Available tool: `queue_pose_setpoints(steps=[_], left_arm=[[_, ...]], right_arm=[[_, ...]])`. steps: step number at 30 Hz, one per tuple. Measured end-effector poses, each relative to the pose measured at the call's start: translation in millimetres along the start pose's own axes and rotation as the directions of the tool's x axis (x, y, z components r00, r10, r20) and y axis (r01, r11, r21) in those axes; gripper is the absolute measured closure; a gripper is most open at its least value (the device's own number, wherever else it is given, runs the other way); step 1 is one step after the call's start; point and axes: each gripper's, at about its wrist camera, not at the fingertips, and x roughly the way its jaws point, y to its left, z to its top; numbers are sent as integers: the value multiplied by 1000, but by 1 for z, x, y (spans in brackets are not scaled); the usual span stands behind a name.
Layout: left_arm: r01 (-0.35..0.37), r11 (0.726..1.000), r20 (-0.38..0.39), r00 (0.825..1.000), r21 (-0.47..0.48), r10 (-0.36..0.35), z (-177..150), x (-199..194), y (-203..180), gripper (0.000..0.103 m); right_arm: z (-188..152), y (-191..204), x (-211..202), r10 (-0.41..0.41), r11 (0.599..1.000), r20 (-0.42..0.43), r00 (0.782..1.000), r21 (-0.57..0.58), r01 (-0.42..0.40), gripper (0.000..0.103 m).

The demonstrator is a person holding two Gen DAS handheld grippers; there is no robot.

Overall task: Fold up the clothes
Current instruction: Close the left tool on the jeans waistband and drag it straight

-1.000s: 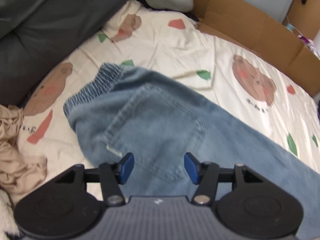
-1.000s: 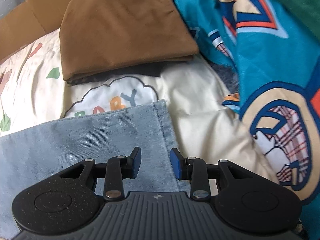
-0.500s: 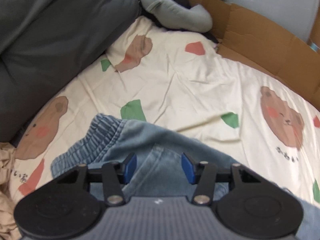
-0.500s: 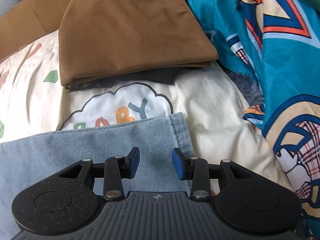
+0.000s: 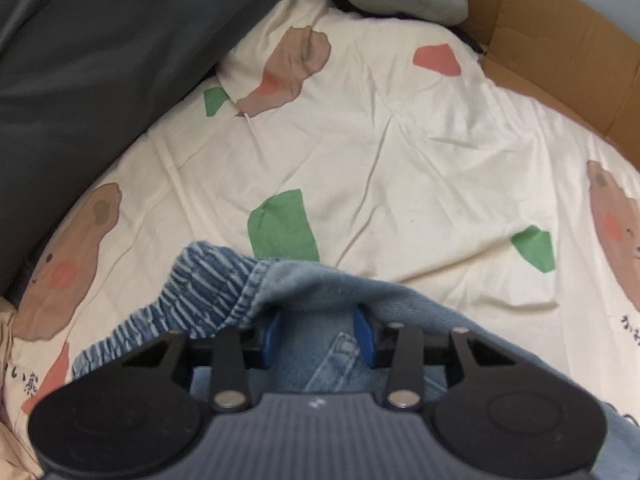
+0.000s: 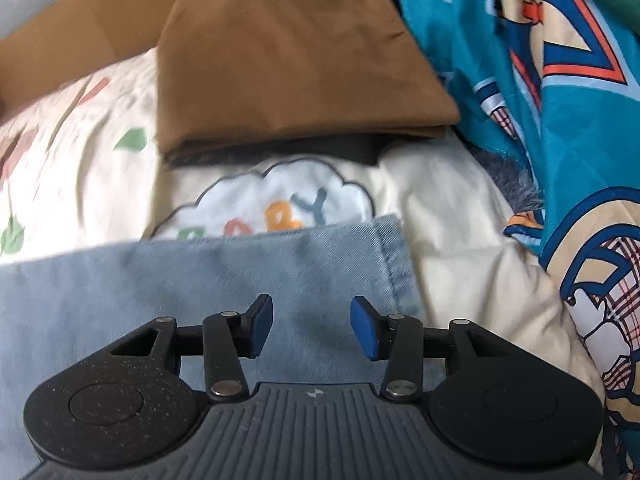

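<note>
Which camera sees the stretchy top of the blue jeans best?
The left wrist view: the jeans' elastic waistband bunches just ahead of the left gripper. The right wrist view shows only the leg hem.

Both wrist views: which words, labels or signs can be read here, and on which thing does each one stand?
"BY", after two half-hidden letters: coloured letters in the white cloud patch on the cream cloth, lower part covered by the jeans leg.
Dark handwritten characters on the bear bedsheet, at the left edge and right edge: too small and cut off to read.
Small logo on each gripper body: a mark only, no text.
</note>
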Motion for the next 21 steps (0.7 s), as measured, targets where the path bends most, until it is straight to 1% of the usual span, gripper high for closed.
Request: queue_pose_setpoints(steps=[1, 3, 6, 7, 8, 9, 10, 12, 16, 18, 20, 21], left_arm=[[-10, 1000, -5, 1000, 4, 10, 1, 3, -1, 68], [-17, 1000, -14, 1000, 5, 17, 2, 9, -1, 70], [-16, 1000, -30, 999, 1, 16, 5, 17, 1, 77], [-15, 1000, -39, 999, 10, 15, 6, 20, 0, 85], [-16, 1000, -47, 999, 19, 17, 8, 23, -1, 90], [-24, 999, -54, 998, 27, 25, 10, 25, -1, 94], [-26, 999, -62, 998, 21, 27, 12, 28, -1, 101], [-30, 999, -79, 996, 12, 31, 17, 33, 0, 100], [-27, 998, -93, 995, 50, 31, 20, 38, -4, 100], [-13, 999, -98, 995, 52, 18, 21, 39, -2, 100], [-1, 999, -100, 995, 53, 6, 21, 39, 0, 100], [0, 999, -100, 995, 53, 5, 21, 40, 0, 100]], right_arm=[[-3, 1, 2, -1, 1000, -13, 1000, 10, 1, 52], [-9, 5, 6, -5, 1000, -30, 1000, 22, 6, 52], [-14, 13, 17, -17, 1000, -32, 999, 4, 17, 51], [-13, 14, 22, -17, 1000, -42, 999, -5, 17, 51], [-10, 16, 26, -21, 1000, -43, 999, -12, 20, 51], [-7, 17, 30, -28, 999, -36, 999, -17, 27, 51], [-4, 18, 33, -35, 999, -29, 999, -22, 35, 50], [2, 20, 39, -50, 998, -15, 999, -32, 49, 48], [15, 25, 50, -78, 996, 14, 997, -48, 79, 47], [21, 26, 54, -83, 996, 24, 996, -43, 84, 48], [28, 27, 56, -82, 996, 32, 996, -37, 83, 48], [32, 26, 55, -79, 996, 33, 996, -35, 80, 53]])
